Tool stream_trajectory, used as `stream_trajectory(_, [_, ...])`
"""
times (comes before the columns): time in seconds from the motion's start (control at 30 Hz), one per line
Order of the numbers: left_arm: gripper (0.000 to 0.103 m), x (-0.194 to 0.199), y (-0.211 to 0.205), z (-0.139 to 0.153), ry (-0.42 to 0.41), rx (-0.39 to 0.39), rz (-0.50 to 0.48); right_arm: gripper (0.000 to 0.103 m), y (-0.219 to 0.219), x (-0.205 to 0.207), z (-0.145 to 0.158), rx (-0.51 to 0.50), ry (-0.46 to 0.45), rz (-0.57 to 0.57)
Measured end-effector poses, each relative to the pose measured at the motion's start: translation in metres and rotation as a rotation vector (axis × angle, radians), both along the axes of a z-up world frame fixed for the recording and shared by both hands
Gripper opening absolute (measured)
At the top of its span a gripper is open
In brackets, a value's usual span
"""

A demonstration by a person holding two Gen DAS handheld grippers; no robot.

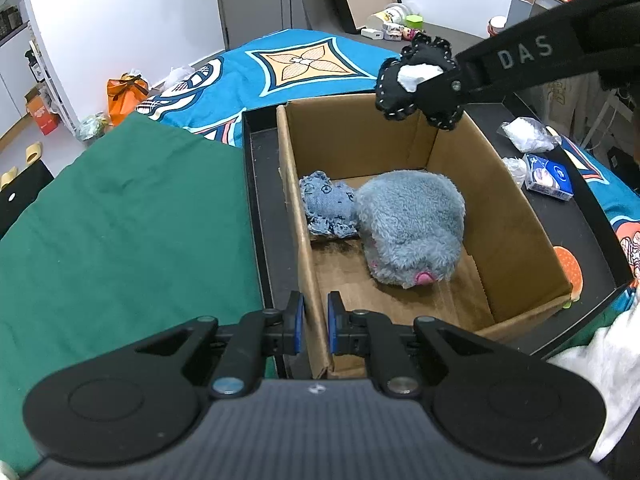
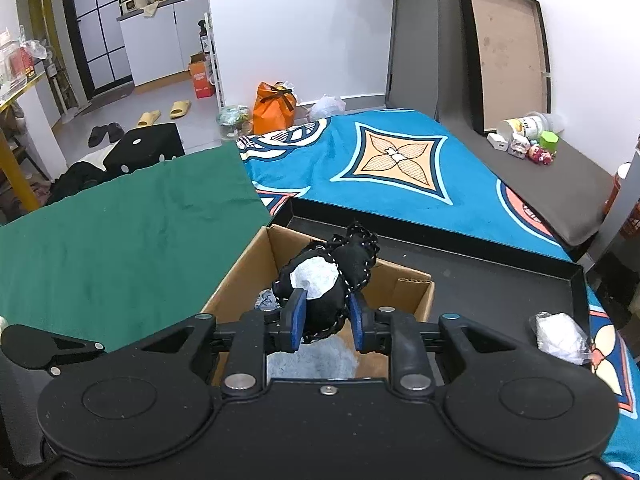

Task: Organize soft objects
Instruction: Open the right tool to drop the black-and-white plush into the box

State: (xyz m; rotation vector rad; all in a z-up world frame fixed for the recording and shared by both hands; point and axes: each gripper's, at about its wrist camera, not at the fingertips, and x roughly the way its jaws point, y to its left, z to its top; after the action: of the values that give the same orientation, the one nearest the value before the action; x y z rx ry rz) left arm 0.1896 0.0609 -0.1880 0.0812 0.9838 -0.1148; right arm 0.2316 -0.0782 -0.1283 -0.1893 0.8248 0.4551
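right gripper point(image 1: 434, 80) body cut off by top-right edge in left wrist view. black stitched soft toy point(image 2: 332, 280) hides box interior behind it in right wrist view; whether right pad touches it, cannot tell. grey plush point(image 2: 312, 360) mostly hidden under gripper body there; blue patterned cloth point(image 2: 266, 300) only sliver visible. cardboard box point(image 1: 500, 200) near corner hidden behind left gripper point(image 1: 315, 320). small figurines point(image 2: 528, 148) too small to identify. blue packet point(image 1: 548, 178) print unreadable. white garment point(image 1: 604, 368) cut off at right edge.
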Motion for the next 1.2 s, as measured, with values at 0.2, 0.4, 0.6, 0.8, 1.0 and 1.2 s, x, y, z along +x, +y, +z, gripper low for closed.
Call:
stream_trajectory(0.2, [0.011,0.0,-0.001,0.0,0.007,0.003,0.006,0.038,-0.004,0.001,-0.007,-0.001,0.017,0.016])
stream_trajectory(0.4, [0.011,0.001,-0.003,0.0,0.016,0.013,0.016,0.039,-0.02,-0.002,-0.012,0.006,0.04,-0.007])
stream_trajectory(0.6, [0.011,0.003,-0.008,0.001,0.019,0.034,0.021,0.046,-0.035,-0.009,-0.012,0.014,0.047,-0.015])
stream_trajectory(0.8, [0.012,0.005,-0.014,0.002,0.033,0.059,0.025,0.054,-0.05,-0.014,-0.008,0.04,0.053,-0.02])
stream_trajectory(1.0, [0.02,0.008,-0.019,0.003,0.048,0.075,0.036,0.06,-0.068,-0.019,-0.001,0.063,0.049,-0.025])
stream_trajectory(1.2, [0.055,0.01,-0.026,0.009,0.026,0.079,0.029,0.073,-0.087,-0.024,-0.001,0.057,0.047,-0.05])
